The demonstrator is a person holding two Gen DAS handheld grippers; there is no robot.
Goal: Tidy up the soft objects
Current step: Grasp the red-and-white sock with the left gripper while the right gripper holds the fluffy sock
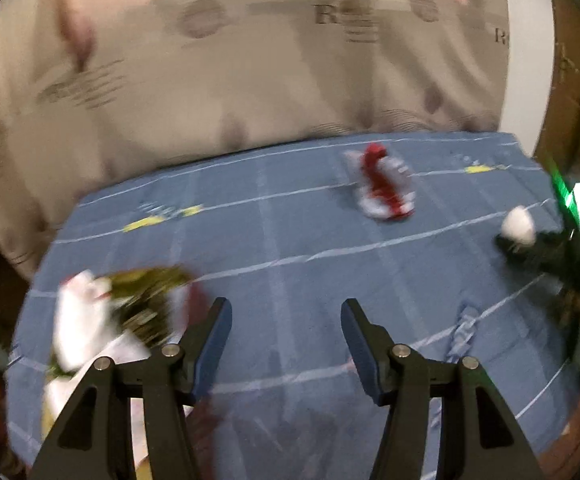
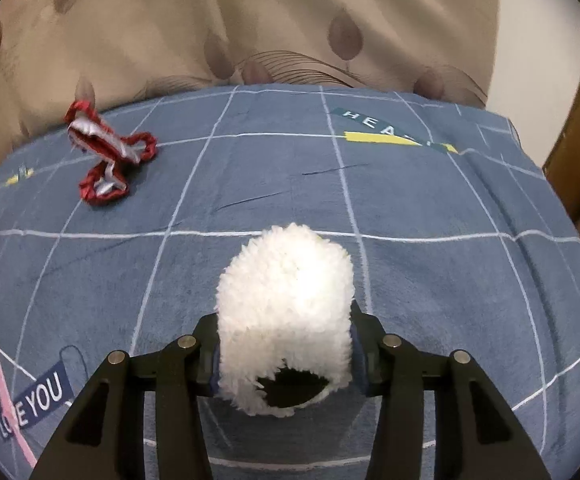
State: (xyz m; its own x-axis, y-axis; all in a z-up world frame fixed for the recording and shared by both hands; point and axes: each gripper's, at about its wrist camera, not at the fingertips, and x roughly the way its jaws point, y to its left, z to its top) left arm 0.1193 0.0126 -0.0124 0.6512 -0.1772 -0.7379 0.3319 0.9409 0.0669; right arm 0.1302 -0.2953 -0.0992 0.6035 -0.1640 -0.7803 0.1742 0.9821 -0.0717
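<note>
Curtain: a big tan curtain [image 2: 249,20] with leaf shapes is hanging behind the bed, filling the top of both views.
Blanket: a blue blanket [image 2: 430,208] with thin white lines is lying flat and covering the whole bed. Words like "LOVE YOU" and yellow marks are printed on it.
Pile of soft things: a heap of white, green and red cloth [image 1: 117,312] is sitting at the near left part of the blanket, just beside the left claw. It is blurry, so I cannot tell what each piece is.
White fluffy thing: a woolly white ball-shaped thing [image 2: 285,320] is sitting between the fingers of the right claw, above the blanket. In the left view it is showing small and far off at the right edge [image 1: 518,226].
Red and silver thing: a crinkly red and silver cloth piece [image 2: 105,156] is lying on the far side of the blanket, well apart from the fluffy thing. The left view is showing it too [image 1: 386,188], but blurry.
Right claw: the right claw [image 2: 285,360] is squeezing the white fluffy thing from both sides.
Left claw: the left claw [image 1: 285,312] is standing wide apart over the blanket and is holding nothing.
</note>
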